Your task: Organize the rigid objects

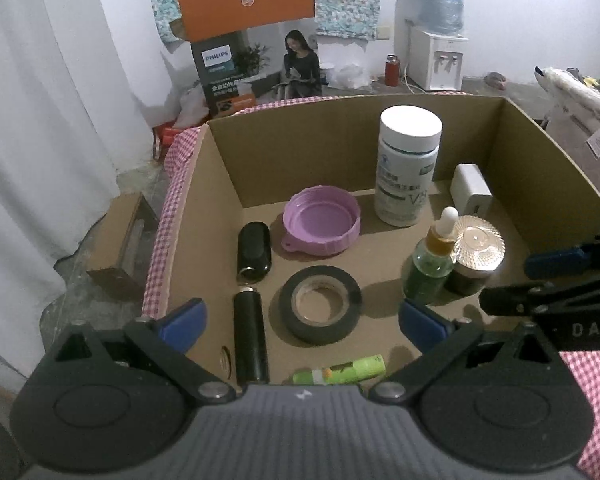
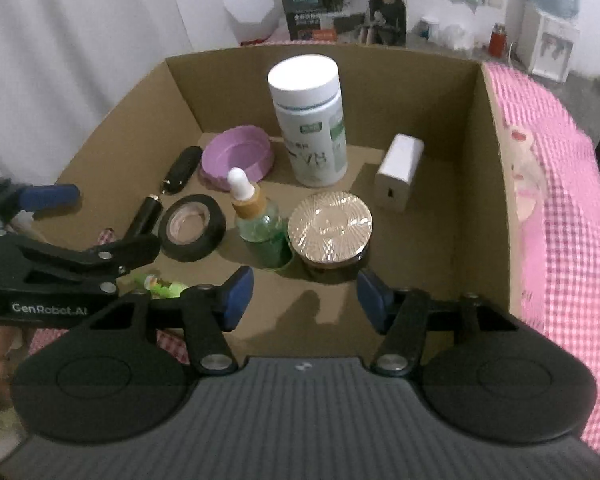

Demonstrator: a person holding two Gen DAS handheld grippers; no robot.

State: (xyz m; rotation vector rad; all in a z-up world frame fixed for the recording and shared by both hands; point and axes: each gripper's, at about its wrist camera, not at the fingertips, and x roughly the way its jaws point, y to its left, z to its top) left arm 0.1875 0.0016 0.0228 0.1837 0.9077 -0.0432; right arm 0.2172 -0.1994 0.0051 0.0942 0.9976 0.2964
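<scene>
Meanwhile both claws hover spread and empty — the right claw (image 2: 305, 295) should descend squarely onto the gold-lidded jar (image 2: 330, 227) at twelve o'clock, clearing the dropper bottle (image 2: 260, 224) touching it; the left claw (image 1: 302, 318) waits over the tape roll (image 1: 320, 304).

A cardboard box (image 1: 236, 152) sits on a checked cloth (image 2: 560, 184) and holds every item. Seen from the left wrist view with the tape roll (image 1: 320, 304) as the dial's centre, a lid (image 1: 321, 226) lies at 12 o'clock, a tall bottle (image 1: 407, 168) stands at 1 o'clock, and a charger block (image 1: 471, 190) stands beyond it near the right wall. At 3 o'clock a dropper bottle (image 1: 430, 264) touches a round jar (image 1: 474, 258) on its right. At 10 o'clock lies a short cylinder (image 1: 254, 252), at 8 o'clock a longer tube (image 1: 251, 340), and at 6 o'clock a small tube (image 1: 340, 370) lies flat.
</scene>
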